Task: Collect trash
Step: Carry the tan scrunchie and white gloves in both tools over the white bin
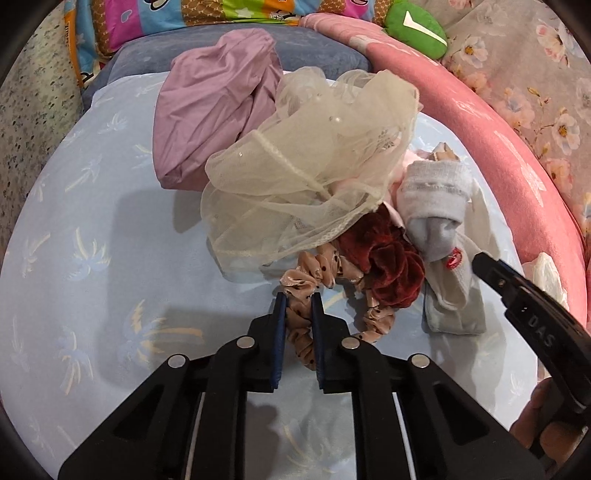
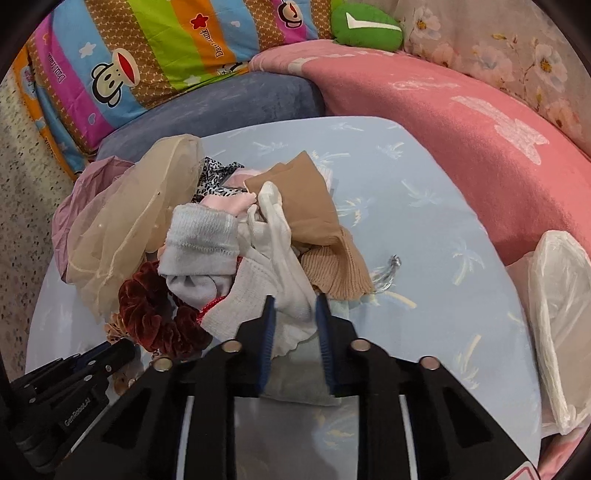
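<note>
A pile of cloth items lies on a light blue sheet. My left gripper is shut on a beige dotted scrunchie. Beside it lie a dark red velvet scrunchie, a cream mesh net, a purple cloth and grey-white socks. My right gripper has its jaws around a white sock of the pile, narrowly apart. The red scrunchie, the net and a tan knit piece show in the right wrist view too. The left gripper's body shows at its lower left.
A white plastic bag lies at the right on a pink blanket. A grey-blue cushion, a striped cartoon quilt and a green plush are behind. A small silver item lies right of the pile.
</note>
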The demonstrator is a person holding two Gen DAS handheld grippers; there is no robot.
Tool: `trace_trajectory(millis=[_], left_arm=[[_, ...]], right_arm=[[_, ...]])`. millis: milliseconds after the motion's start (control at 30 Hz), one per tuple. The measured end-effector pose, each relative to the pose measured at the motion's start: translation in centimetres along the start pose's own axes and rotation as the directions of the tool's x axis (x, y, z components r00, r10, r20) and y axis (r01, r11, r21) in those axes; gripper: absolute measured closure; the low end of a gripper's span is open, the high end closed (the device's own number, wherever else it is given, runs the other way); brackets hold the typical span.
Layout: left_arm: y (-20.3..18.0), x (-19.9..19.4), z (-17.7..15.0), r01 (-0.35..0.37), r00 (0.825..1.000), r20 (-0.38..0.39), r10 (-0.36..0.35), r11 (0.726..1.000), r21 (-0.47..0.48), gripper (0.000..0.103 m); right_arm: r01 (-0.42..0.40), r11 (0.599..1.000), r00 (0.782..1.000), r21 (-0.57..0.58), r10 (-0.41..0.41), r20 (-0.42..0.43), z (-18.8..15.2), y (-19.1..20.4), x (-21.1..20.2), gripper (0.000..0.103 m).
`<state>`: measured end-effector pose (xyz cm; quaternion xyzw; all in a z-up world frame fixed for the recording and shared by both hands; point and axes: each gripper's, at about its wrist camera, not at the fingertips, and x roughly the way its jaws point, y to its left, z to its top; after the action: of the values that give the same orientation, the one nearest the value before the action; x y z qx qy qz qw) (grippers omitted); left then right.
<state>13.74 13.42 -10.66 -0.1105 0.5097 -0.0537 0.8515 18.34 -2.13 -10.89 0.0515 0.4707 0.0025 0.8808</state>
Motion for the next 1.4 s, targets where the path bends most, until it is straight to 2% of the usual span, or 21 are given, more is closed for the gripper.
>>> trace_trajectory(millis=[267, 567, 833, 1100, 1400], left_arm=[[-0.5, -3.2, -0.4, 0.023, 0.999, 0.047, -0.023, 1.0, 0.004, 0.091], [-4.1, -5.9, 0.1, 0.044, 0.992, 0.116, -0.053, 0.996, 0.077, 0.091], [-8.4, -8.2, -0.7, 0.08, 0.983, 0.152, -0.105, 0.983, 0.163, 0.091], [-14.6, -9.5, -1.4, 0.124, 0.969, 0.173, -0.178, 0.95, 0.286, 0.091], [-22.1, -10.2, -2.0, 0.199, 0.945, 0.157, -0.286, 0.886, 0.419, 0.091]], right_arm=[[-0.035, 0.999, 0.999, 0.012, 0.034, 0.041, -0.8, -0.2, -3.7, 0.098], [-0.034, 0.999, 0.997, 0.04, 0.032, 0.067, -3.2, -1.8, -9.3, 0.098], [0.004, 0.998, 0.989, 0.068, -0.015, 0.15, -4.5, -5.5, -14.7, 0.098], [0.051, 0.988, 0.969, 0.148, -0.084, 0.232, -4.9, -11.4, -19.6, 0.098], [0.103, 0.958, 0.948, 0.269, -0.177, 0.265, -6.1, -18.7, -22.7, 0.098]])
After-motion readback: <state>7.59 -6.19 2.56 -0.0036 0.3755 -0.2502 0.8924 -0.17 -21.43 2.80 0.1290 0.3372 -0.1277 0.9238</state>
